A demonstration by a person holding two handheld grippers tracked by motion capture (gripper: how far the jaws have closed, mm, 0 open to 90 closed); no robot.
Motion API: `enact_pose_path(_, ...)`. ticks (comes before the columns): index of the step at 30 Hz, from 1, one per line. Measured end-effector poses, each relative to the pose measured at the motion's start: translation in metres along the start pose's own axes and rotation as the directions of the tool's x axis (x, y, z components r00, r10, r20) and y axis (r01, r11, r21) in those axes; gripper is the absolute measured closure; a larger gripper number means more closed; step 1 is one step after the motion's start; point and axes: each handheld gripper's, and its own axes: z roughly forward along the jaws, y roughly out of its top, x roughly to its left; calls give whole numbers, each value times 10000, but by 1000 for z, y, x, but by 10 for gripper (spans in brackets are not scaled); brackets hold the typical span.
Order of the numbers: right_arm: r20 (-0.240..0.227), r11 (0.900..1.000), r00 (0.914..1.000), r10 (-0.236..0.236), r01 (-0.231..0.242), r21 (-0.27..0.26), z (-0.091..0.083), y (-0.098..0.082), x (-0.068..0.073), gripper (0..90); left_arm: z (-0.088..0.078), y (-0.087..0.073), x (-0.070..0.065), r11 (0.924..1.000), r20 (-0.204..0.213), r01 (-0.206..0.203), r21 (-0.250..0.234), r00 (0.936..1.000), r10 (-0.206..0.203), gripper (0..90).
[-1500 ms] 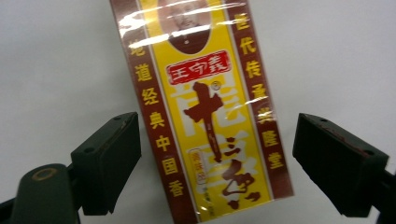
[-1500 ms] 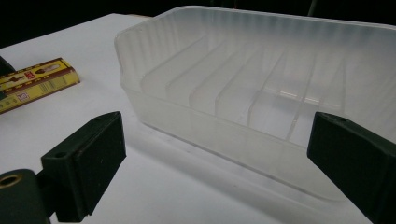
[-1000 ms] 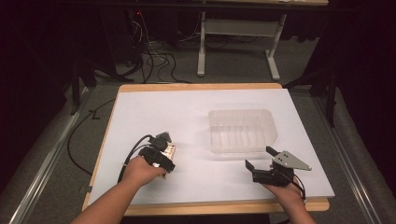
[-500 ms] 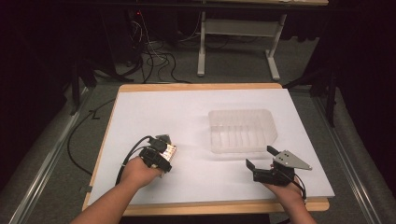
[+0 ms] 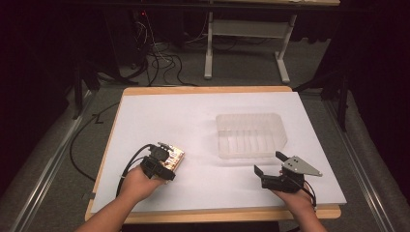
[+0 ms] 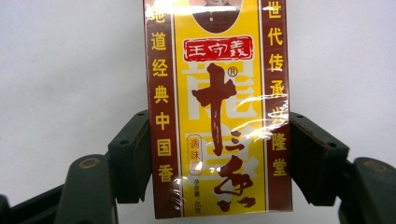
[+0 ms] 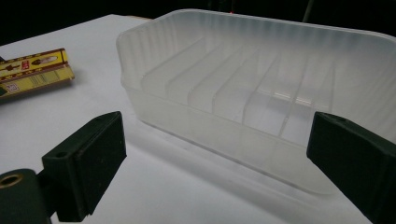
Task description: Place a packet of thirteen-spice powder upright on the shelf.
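Yellow box (image 6: 217, 112) on white bench (image 5: 193, 121), pinched by left fingers (image 6: 128, 154), just closed; right fingers (image 7: 86, 168) spread before clear tray (image 7: 261, 88).

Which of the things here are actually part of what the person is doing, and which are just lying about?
Part of the job:
- yellow and brown packet, clamped between the left gripper jaws, which have just been closing
- clear ribbed tray, in front of the open right gripper

Just lying about:
- cables on the floor beyond the table
- white frame legs
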Motion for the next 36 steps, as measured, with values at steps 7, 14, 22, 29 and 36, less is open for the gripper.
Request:
enact_pose_path(7, 30, 10000, 10000, 43, -43, 31, 0, -1, -1, 50, -8, -3, -1, 9984, 567, -94, -559, 9983, 126, 325)
enact_pose_path(14, 50, 10000, 10000, 32, -32, 17, 1, -1, -2, 50, -16, -3, -1, 9898, 1450, 300, -1392, 9894, -96, 325)
enact_pose_path(22, 85, 10000, 10000, 43, -43, 1, 1, -1, -2, 50, -20, -7, 1, 9662, 2306, 1192, -2285, 9709, -652, 325)
enact_pose_path(29, 65, 10000, 10000, 15, -15, -23, 2, -1, -2, 50, -24, -16, -7, 9425, 2824, 1524, -2974, 9571, -656, 325)
enact_pose_path(36, 52, 9999, 10000, 5, -5, -117, 1, -1, -2, 50, -39, -17, -28, 9160, 3391, 1542, -3703, 9405, -212, 325)
